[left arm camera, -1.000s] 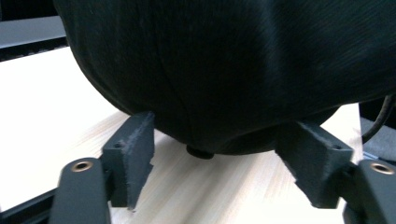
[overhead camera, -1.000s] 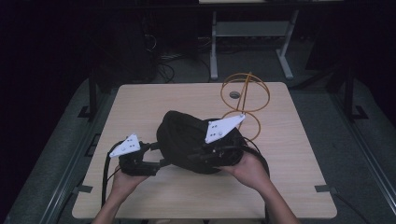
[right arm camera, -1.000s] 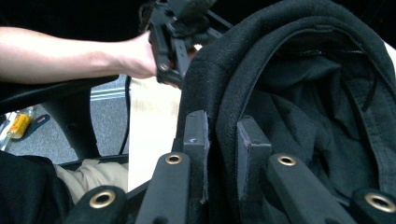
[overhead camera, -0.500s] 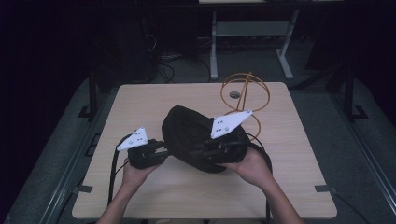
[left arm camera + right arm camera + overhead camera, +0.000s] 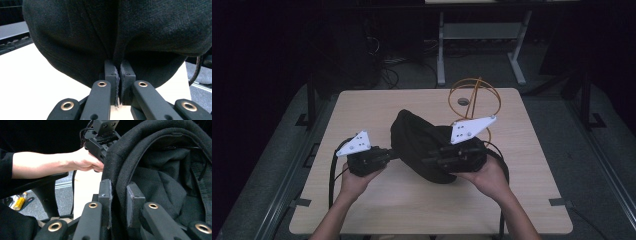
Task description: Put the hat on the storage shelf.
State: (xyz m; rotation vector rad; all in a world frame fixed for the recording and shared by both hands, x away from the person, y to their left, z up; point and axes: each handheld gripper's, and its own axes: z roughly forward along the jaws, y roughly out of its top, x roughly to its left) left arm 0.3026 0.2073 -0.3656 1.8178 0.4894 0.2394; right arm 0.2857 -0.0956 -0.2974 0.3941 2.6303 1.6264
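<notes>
The black fabric garment [image 5: 422, 142] hung between both grippers: left gripper [image 5: 119, 82] pinched its fold, right gripper [image 5: 119, 197] clamped its edge

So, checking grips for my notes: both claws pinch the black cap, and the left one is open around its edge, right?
Not quite. The left claw is shut on the black cap, its jaws pressing a fold of the cloth, as the left gripper view shows. The right claw grips its edge too.

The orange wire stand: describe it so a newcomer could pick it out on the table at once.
Start at the light wooden table and go to its far right part, just behind the black cloth bag held between the two grippers. The orange wire stand rises there, built of thin open hoops, the one bright, see-through thing beside the dark, solid bag.
</notes>
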